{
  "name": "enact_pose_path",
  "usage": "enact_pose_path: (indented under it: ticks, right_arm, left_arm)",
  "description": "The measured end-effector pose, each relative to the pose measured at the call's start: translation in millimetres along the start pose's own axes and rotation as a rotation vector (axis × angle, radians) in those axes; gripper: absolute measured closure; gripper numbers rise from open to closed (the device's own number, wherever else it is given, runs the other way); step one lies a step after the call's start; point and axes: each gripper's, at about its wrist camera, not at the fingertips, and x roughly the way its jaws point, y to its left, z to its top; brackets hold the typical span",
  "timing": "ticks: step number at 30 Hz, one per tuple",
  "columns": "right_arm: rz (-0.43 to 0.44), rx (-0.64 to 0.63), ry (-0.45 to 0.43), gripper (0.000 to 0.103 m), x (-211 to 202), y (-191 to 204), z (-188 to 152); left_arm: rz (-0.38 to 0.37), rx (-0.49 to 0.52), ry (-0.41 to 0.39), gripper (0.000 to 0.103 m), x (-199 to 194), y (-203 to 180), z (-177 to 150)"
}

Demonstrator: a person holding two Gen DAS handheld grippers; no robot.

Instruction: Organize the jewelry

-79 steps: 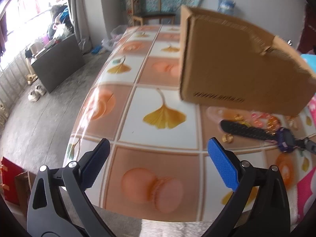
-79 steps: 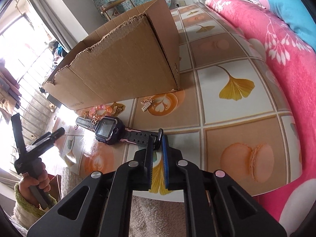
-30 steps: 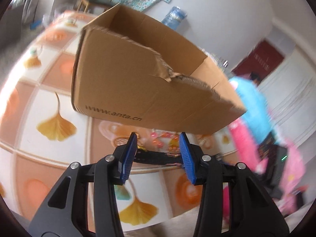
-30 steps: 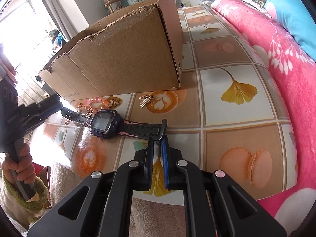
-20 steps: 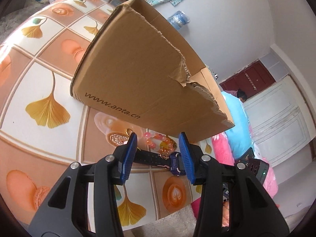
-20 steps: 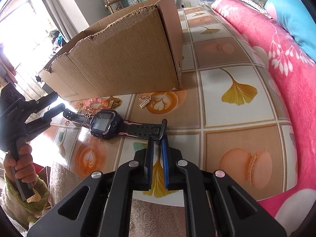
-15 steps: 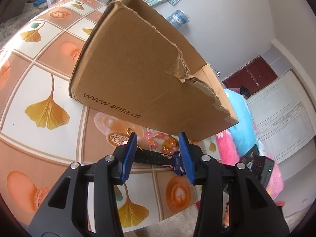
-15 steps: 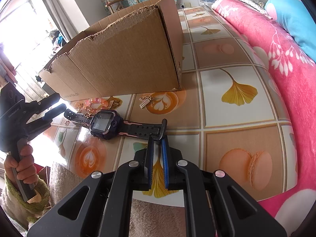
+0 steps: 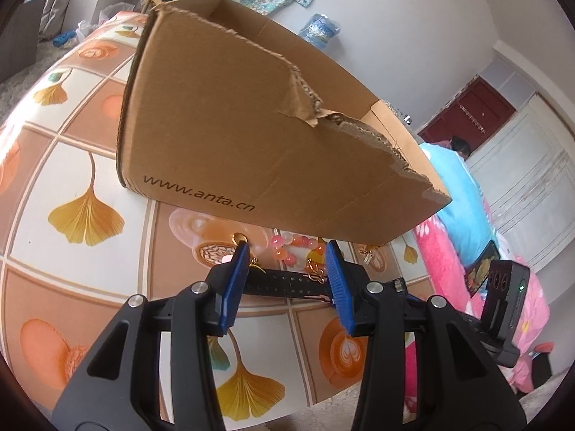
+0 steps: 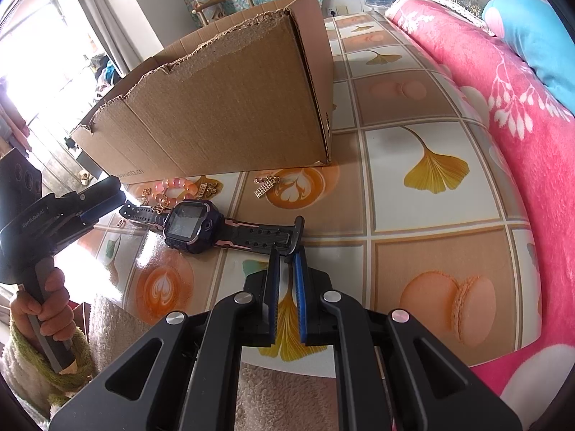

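Note:
A dark purple smartwatch (image 10: 188, 225) with black straps lies flat on the patterned table (image 10: 424, 212), in front of an open cardboard box (image 10: 230, 118). My right gripper (image 10: 285, 253) is shut on the upturned end of the watch's right strap. My left gripper (image 9: 286, 251) is open, its blue pads standing either side of the watch's other strap (image 9: 284, 284) without pressing on it. From the right wrist view, the left gripper (image 10: 113, 197) hovers just beside that strap's tip. A pink bead bracelet (image 10: 176, 187) and small gold pieces (image 10: 266, 186) lie between watch and box.
The box (image 9: 233, 125) stands close behind the jewelry, its top edge torn. A pink blanket (image 10: 521, 136) borders the table on the right. A hand in a green cuff (image 10: 54, 309) holds the left gripper's handle at the table's near-left edge. A chair stands beyond.
My left gripper has come nearer and slightly lower, so the strap now sits between its pads. The right gripper and the watch have stayed where they were.

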Motion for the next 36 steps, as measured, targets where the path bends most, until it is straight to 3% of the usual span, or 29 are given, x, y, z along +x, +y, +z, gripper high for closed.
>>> enact_pose_path:
  ticks: [21, 36]
  right_arm:
    - [0.006, 0.009, 0.0, 0.094, 1, -2, 3]
    - [-0.004, 0.003, -0.001, 0.094, 3, -1, 3]
  left_arm:
    - [0.091, 0.045, -0.04, 0.063, -10, 9, 0]
    - [0.096, -0.077, 0.036, 0.059, -14, 37, 0]
